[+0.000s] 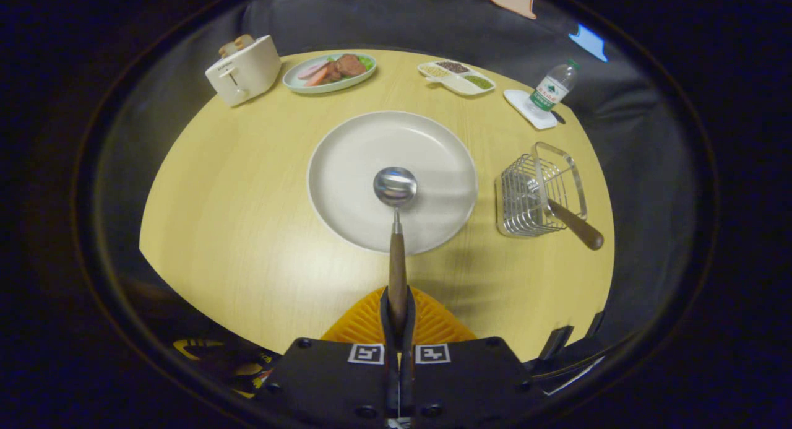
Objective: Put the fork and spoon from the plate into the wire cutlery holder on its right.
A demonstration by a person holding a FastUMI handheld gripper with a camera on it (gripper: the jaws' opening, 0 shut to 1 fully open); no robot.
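Between the two fingers (pixel 388 317) of the gripper (pixel 397 320), the brown wooden handle of a spoon (pixel 396 231) is clamped, both fingers being pressed against it. Its shiny round metal bowl is held out ahead of the fingers, over the middle of a large white plate (pixel 346 169) on the round wooden table (pixel 235 218). Whether the bowl is touching the plate cannot be told. Just to the right of the plate, a wire cutlery holder (pixel 526 200) is seen, and a fork (pixel 572 221) is leaned inside it, its wooden handle sticking out over the rim. Beyond the plate, a toaster (pixel 244 70), a dish of food (pixel 328 73), a divided tray (pixel 458 76) and a water bottle (pixel 552 88) are set along the table's far edge.
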